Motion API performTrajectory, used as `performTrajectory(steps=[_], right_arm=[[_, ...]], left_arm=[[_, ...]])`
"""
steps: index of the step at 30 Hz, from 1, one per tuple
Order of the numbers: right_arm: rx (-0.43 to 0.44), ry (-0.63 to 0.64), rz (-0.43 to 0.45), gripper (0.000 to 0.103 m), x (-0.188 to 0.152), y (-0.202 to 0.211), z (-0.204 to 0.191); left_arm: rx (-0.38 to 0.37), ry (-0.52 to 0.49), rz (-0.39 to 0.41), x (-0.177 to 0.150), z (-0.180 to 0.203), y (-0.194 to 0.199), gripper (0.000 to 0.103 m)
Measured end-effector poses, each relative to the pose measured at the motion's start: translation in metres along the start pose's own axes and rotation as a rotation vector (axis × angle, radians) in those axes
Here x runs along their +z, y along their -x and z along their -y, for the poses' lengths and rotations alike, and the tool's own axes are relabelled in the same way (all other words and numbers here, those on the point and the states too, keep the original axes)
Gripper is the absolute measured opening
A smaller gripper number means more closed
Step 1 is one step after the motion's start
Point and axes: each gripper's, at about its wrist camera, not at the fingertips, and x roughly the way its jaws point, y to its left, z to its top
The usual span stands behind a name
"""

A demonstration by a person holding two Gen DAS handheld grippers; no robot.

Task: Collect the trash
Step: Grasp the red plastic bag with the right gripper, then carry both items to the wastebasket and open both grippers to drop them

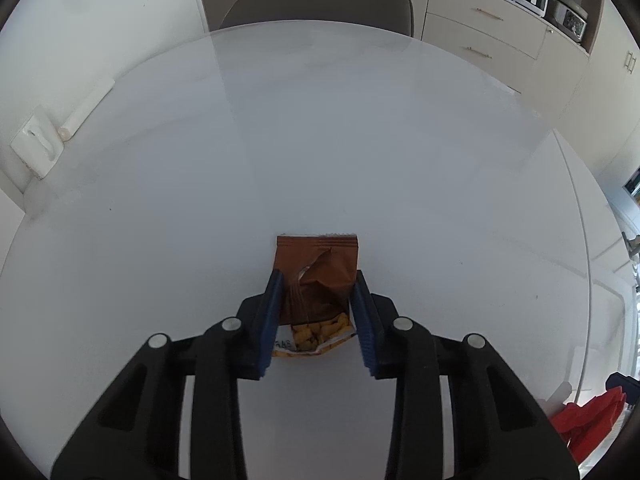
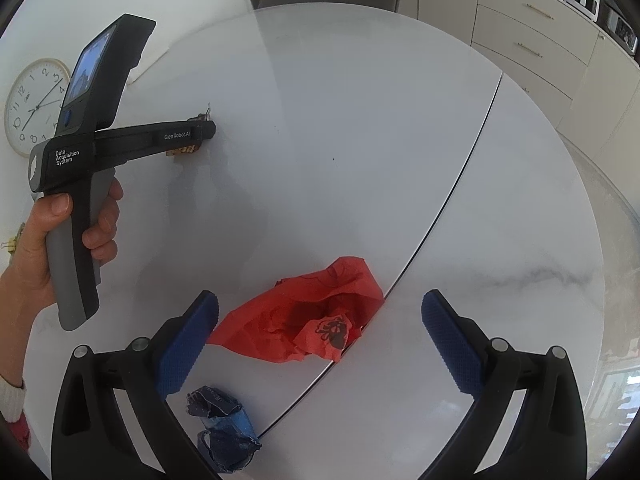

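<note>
A brown snack wrapper (image 1: 320, 252), torn open with yellow print at its near end, lies on the white round table (image 1: 320, 140). My left gripper (image 1: 318, 280) has its blue pads pressed against the wrapper's two sides, and the foil buckles between them. In the right wrist view that same left gripper (image 2: 200, 132) is held by a hand (image 2: 40, 248) at the left, its tip down on the wrapper (image 2: 184, 150). My right gripper (image 2: 320, 304) stands wide open over a crumpled red plastic bag (image 2: 304, 320). A crumpled blue wrapper (image 2: 224, 428) lies beside its left finger.
A seam (image 2: 460, 184) crosses the tabletop diagonally beside the red bag. A grey chair (image 1: 320, 4) stands at the table's far side, with cabinets and drawers behind it. A wall clock (image 2: 34, 106) leans at the left. The red bag (image 1: 588, 420) shows at lower right.
</note>
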Motion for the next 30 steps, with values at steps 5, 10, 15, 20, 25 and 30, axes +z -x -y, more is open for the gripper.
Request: performTrajectory(steps=[5, 10, 15, 20, 25, 30], right_arm=[[0.015, 0.013, -0.018, 0.101, 0.002, -0.007, -0.003], [-0.019, 0.077, -0.010, 0.090, 0.004, -0.009, -0.012], [-0.001, 0.081, -0.025, 0.061, 0.003, -0.010, -0.011], [0.056, 0.022, -0.019, 0.052, 0.007, -0.005, 0.005], [0.099, -0.021, 0.001, 0.051, 0.012, 0.006, 0.020], [0.120, -0.036, 0.043, 0.051, 0.011, 0.032, 0.032]], left_arm=[[-0.012, 0.027, -0.004, -0.004, -0.004, 0.001, 0.033], [-0.008, 0.028, -0.003, -0.005, -0.004, 0.006, 0.033], [-0.012, 0.042, -0.002, -0.002, -0.006, 0.011, 0.033], [-0.018, 0.046, 0.011, -0.002, -0.006, 0.023, 0.033], [-0.028, 0.047, 0.032, -0.004, -0.006, 0.041, 0.033], [-0.037, 0.028, 0.071, -0.009, 0.000, 0.074, 0.033]])
